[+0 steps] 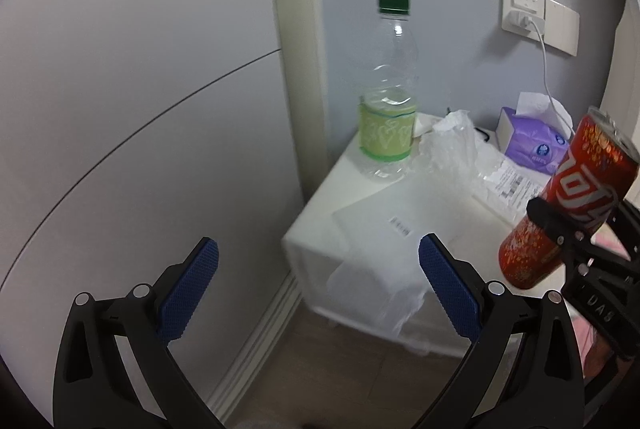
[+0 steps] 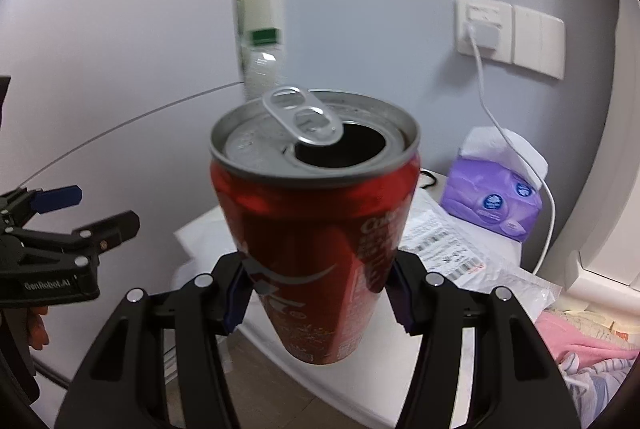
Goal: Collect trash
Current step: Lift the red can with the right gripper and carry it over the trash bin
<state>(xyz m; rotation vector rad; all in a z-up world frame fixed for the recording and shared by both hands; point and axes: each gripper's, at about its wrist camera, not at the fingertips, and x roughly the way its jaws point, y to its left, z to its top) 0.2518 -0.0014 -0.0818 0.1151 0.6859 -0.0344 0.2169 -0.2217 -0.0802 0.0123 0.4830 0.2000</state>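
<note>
The right claw point(image 2: 316, 289) is clamped on a red aluminium drink can with an open pull-tab top point(image 2: 316, 213), its blue pads pressing the can's lower body from both sides; the can hangs clear of the small white desk point(image 2: 384, 381), tilted so that its opened mouth leans away from the claw toward the wall. That piece of trash therefore looks already taken, and the next pick probably turns on what remains on the desk. The left claw point(image 1: 318, 289) is spread wide with nothing between its blue textured pads. Ahead of it and slightly to its right, at the far left corner of the desk point(image 1: 304, 229) near the wall, stands a clear, nearly empty plastic bottle with a green cap and pale green label point(image 1: 388, 97). Its long axis is upright, and it is well apart from the left claw, with the desk's front edge between them. The loaded right claw point(image 1: 560, 225) sits farther to the right, so the free left claw is the better placed for the bottle. Crumpled clear plastic wrap point(image 1: 452, 145) lies just beside the bottle, and a purple soft pack of tissues point(image 1: 532, 141) sits at the back of the desk.
</note>
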